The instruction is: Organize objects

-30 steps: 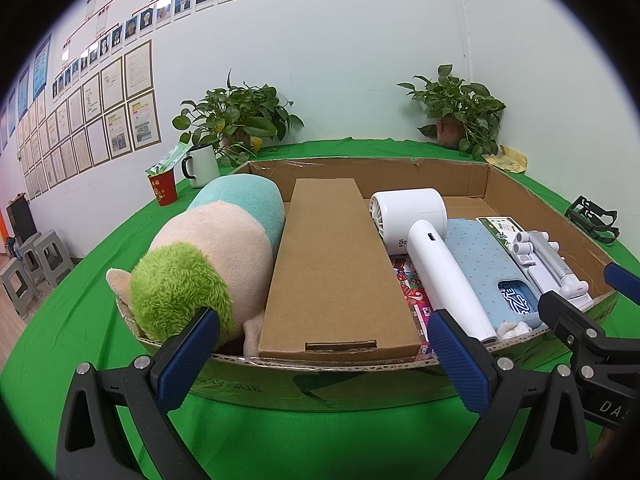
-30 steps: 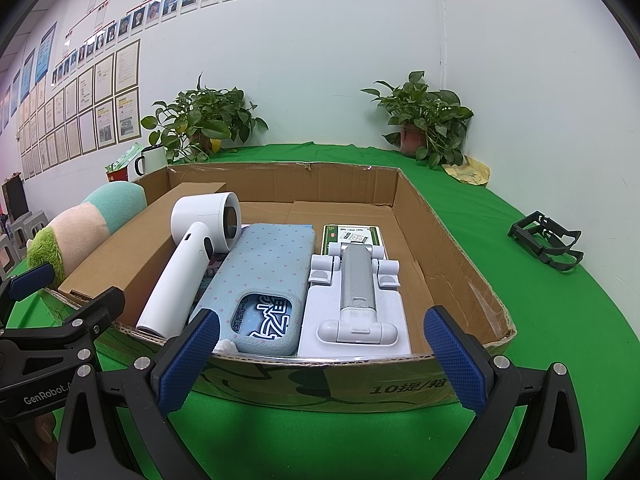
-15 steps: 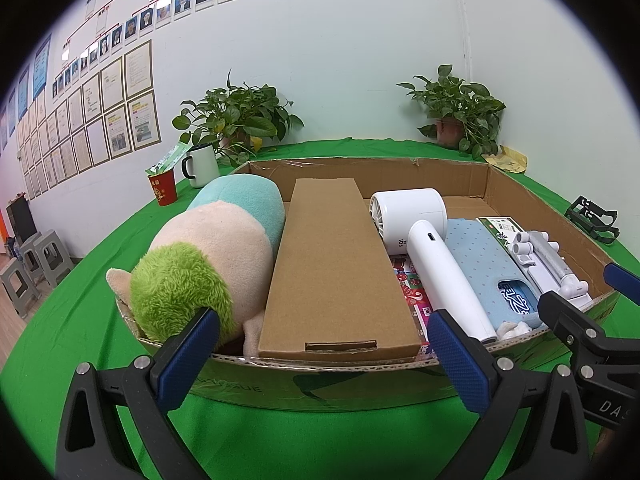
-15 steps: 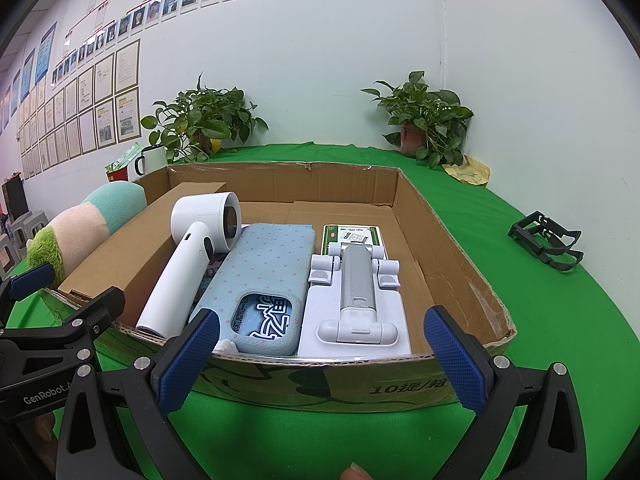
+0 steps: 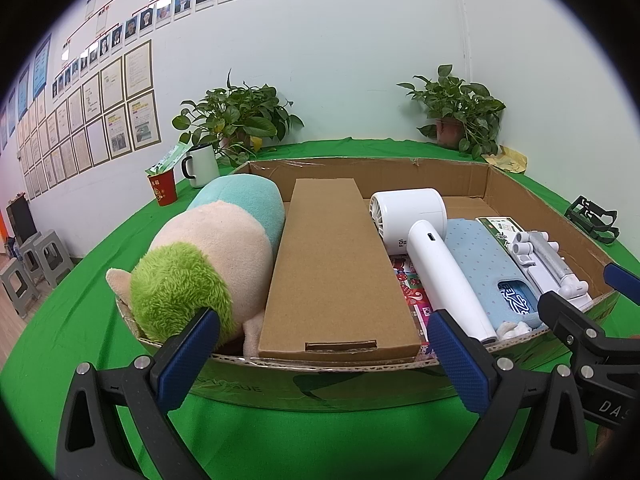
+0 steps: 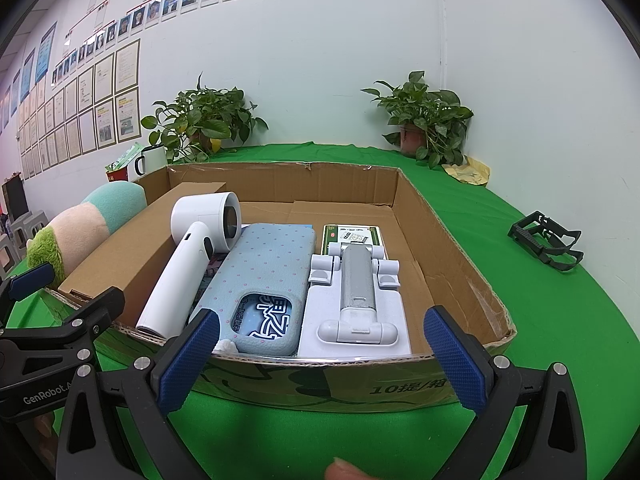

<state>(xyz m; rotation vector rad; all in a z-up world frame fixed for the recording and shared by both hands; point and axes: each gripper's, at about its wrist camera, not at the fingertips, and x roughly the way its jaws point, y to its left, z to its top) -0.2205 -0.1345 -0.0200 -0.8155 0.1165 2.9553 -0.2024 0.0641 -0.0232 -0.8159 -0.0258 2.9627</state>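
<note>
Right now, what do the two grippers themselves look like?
Both match: the left gripper and right gripper have black plastic frames with triangular cut-outs and silver screws, each carrying two blue textured pads. White lettering, partly cut off, marks their sides. No cables or sleeves show.

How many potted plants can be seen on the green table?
2. One potted plant stands at the back left by the white mug; the other potted plant stands in the back right corner. Others may lie outside the view.
</note>
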